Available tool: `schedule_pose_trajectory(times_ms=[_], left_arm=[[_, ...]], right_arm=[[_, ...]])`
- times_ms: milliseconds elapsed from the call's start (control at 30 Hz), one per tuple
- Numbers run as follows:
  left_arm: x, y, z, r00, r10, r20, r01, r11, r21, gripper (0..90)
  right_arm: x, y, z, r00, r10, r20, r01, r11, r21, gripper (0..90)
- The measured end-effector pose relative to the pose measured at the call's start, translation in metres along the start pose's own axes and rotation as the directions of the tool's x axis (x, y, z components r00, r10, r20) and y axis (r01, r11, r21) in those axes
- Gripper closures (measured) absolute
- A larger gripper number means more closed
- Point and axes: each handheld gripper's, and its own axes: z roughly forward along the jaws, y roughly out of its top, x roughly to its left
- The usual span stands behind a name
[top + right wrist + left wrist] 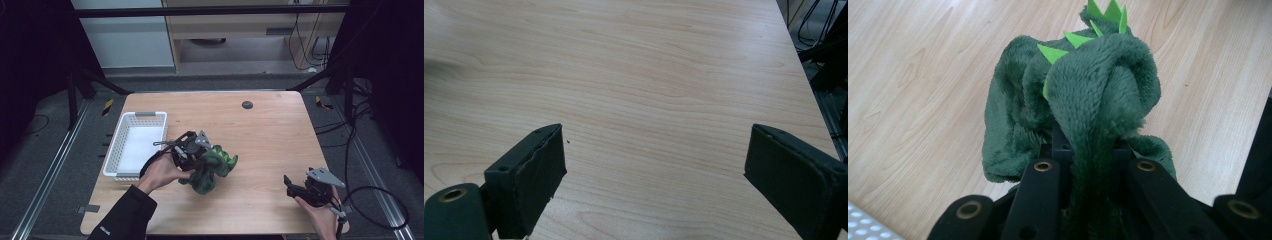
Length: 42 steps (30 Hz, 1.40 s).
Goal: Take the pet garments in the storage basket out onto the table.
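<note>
The far and right parts of the desk (270,125) lie bare and passable. A white basket (135,145) blocks the left edge; a green plush toy (212,170) sits mid-desk.

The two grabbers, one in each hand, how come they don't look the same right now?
The left gripper is shut, its fingers pinching a fold of the green plush dinosaur; the right gripper is wide open and holds nothing, with bare table between its fingers.

The left gripper is near the table's middle, beside the white basket; the right gripper is by the near right corner.

Both are black, each held in one hand.
</note>
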Motion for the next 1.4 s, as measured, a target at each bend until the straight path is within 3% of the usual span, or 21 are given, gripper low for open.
schedule_pose_trajectory(times_ms=[467,1133,1400], left_arm=[[-0.004,0.002,0.033,0.9996,0.015,0.026,-0.016,0.9985,0.053,81.0],[-0.008,0.001,0.062,0.9987,0.022,0.046,-0.026,0.9961,0.084,79.9],[-0.009,-0.002,0.07,0.9983,0.013,0.057,-0.019,0.995,0.098,74.4]], right_arm=[[-0.001,0.0,0.0,1.0,-0.002,0.003,0.002,1.0,-0.001,9.2],[-0.001,-0.001,0.002,1.0,-0.003,0.0,0.003,1.0,0.006,9.1],[0.0,-0.001,0.002,1.0,-0.001,-0.003,0.001,1.0,0.01,8.8]])
